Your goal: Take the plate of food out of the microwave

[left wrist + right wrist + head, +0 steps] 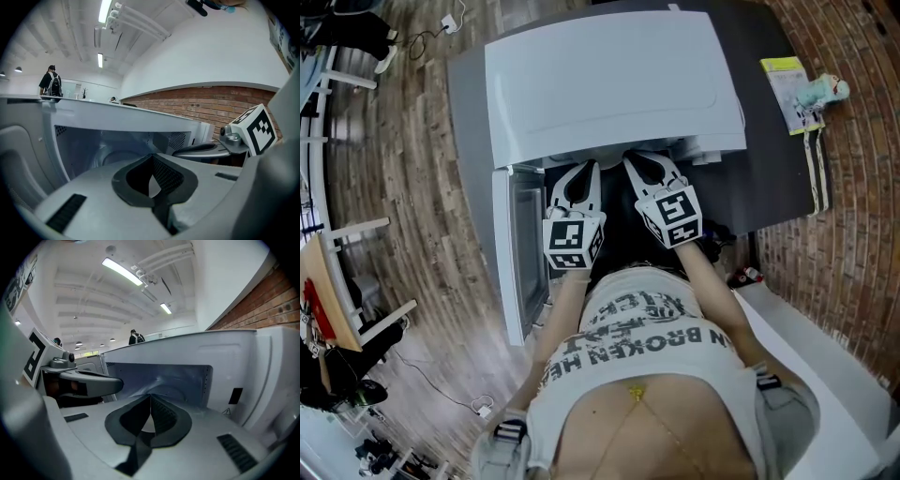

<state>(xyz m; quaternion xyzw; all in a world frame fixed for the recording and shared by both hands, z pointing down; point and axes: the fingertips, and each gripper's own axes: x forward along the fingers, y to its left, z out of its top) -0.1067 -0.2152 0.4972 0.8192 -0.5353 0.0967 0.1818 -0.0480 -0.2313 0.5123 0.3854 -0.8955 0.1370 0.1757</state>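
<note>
Left gripper [151,157], right gripper [150,395] clenched empty, side by side at open microwave [609,84] mouth

Dark grey table [769,169] under white microwave [609,84], yellow-green packet [785,82] near its right edge.

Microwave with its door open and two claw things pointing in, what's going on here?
A person stands at a white microwave on a dark counter, its door swung open. They hold the left gripper and the right gripper side by side at the open cavity. Both have their jaws together, holding nothing. A pale round shape sits inside; whether it is the plate cannot be told. Nothing is out yet.
</note>
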